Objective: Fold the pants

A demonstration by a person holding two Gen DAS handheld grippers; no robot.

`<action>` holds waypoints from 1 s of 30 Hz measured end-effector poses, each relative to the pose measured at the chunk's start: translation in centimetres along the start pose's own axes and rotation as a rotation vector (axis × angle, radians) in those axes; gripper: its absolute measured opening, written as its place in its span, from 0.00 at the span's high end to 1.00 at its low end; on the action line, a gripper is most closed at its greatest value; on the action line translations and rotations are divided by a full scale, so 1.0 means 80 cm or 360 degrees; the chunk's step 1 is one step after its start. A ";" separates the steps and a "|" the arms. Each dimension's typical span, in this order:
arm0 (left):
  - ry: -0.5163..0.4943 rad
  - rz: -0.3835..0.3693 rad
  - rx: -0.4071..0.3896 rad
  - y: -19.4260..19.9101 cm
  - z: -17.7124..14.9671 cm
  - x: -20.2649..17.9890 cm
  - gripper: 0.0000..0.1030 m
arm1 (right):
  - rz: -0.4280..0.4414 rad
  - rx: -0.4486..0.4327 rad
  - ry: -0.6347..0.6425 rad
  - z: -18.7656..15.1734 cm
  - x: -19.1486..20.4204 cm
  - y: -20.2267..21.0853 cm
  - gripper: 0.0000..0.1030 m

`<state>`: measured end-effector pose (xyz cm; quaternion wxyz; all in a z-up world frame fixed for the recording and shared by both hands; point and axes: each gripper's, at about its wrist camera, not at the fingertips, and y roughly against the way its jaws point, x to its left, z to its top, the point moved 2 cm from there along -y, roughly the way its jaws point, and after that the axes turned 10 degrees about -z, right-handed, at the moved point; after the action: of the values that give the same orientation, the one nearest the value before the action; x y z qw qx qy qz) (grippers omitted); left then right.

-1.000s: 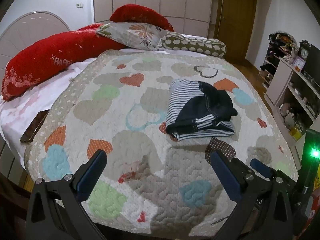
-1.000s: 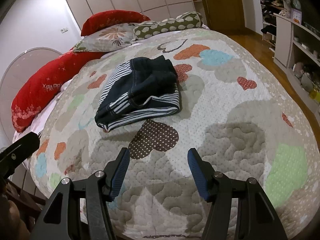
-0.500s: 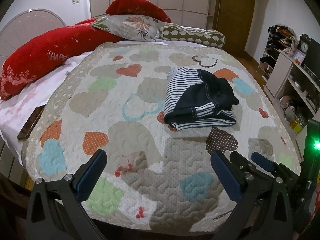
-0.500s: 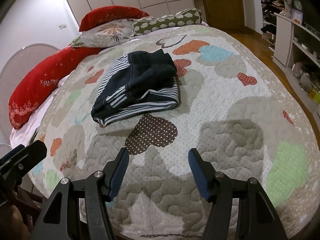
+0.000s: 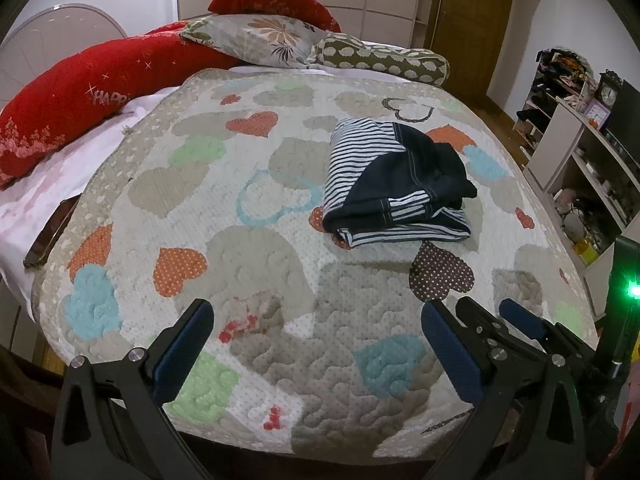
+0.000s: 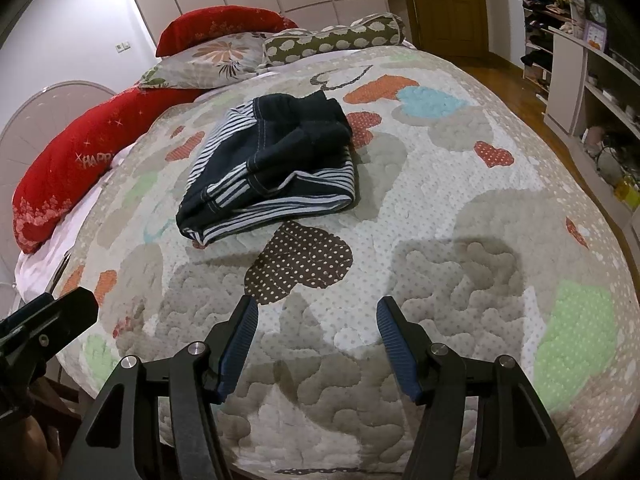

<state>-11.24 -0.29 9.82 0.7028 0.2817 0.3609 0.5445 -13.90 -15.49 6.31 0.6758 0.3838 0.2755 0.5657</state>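
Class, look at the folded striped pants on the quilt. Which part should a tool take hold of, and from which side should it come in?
Probably the near folded edge of the pants, where stacked striped layers form a thick lip just above the brown dotted heart. Come in low from the near side. The right tool lines up best; its jaws are open, as are the left tool jaws. The far end is bunched and loose.

The long red pillow (image 5: 76, 96) at the side of the bed carries pale lettering that reads "HAPP" in both wrist views, preceded by a small star; the quilt edge hides whatever letters follow. No other writing is legible.
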 end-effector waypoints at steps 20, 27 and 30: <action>0.0008 -0.0014 0.0033 -0.009 -0.006 0.002 0.00 | -0.0016 0.0024 0.0004 -0.003 0.000 -0.006 0.34; 0.0113 0.0029 0.0098 -0.049 -0.004 0.039 0.00 | -0.0022 0.0020 -0.0011 -0.002 -0.005 -0.008 0.33; 0.0174 0.0074 0.0214 -0.082 -0.016 0.064 0.00 | -0.0042 0.0018 -0.0040 0.001 -0.014 -0.013 0.33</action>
<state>-7.86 3.02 2.90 0.6487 0.3063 0.4279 0.5498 -13.45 -16.67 5.41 0.6844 0.3910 0.2753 0.5504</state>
